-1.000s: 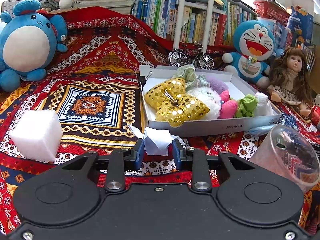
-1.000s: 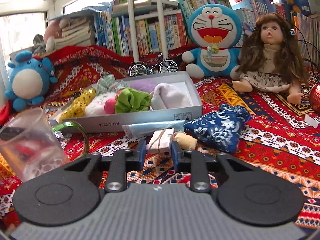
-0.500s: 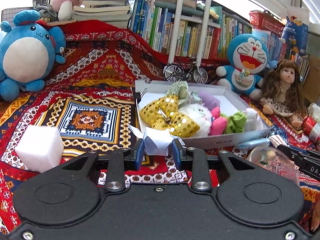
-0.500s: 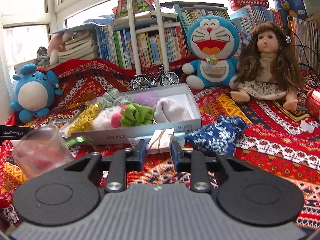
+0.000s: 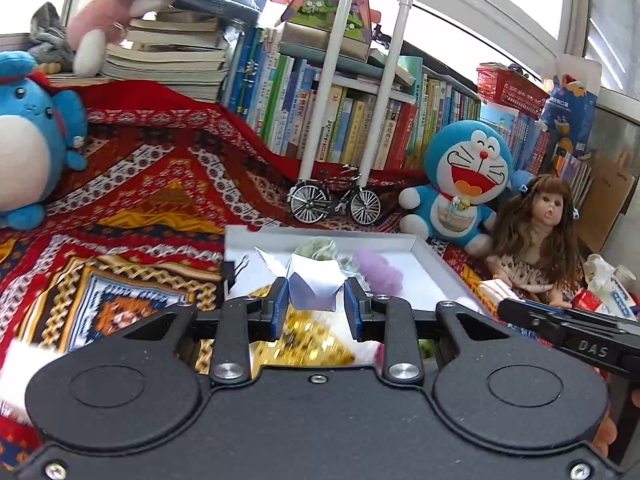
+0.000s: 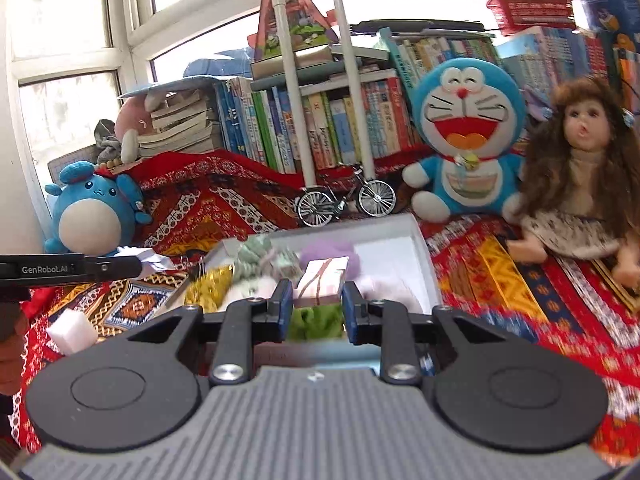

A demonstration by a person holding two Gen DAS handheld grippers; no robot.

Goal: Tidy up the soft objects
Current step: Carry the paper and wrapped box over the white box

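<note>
Soft objects: my left tool [image 5: 316, 302] clenches white paper [image 5: 314, 280] | right tool [image 6: 314, 302] clenches tied packet [image 6: 322, 282] | both raised, I judge, to clear white box [image 5: 444, 268] wall.

The left gripper [image 5: 316, 300] pinches a folded white paper piece [image 5: 314, 282] above the white box [image 5: 440, 264]. Beyond the box stands a toy bicycle [image 5: 334, 202]; right of the box sit a blue cat plush [image 5: 460, 196] and a doll [image 5: 538, 236].
</note>
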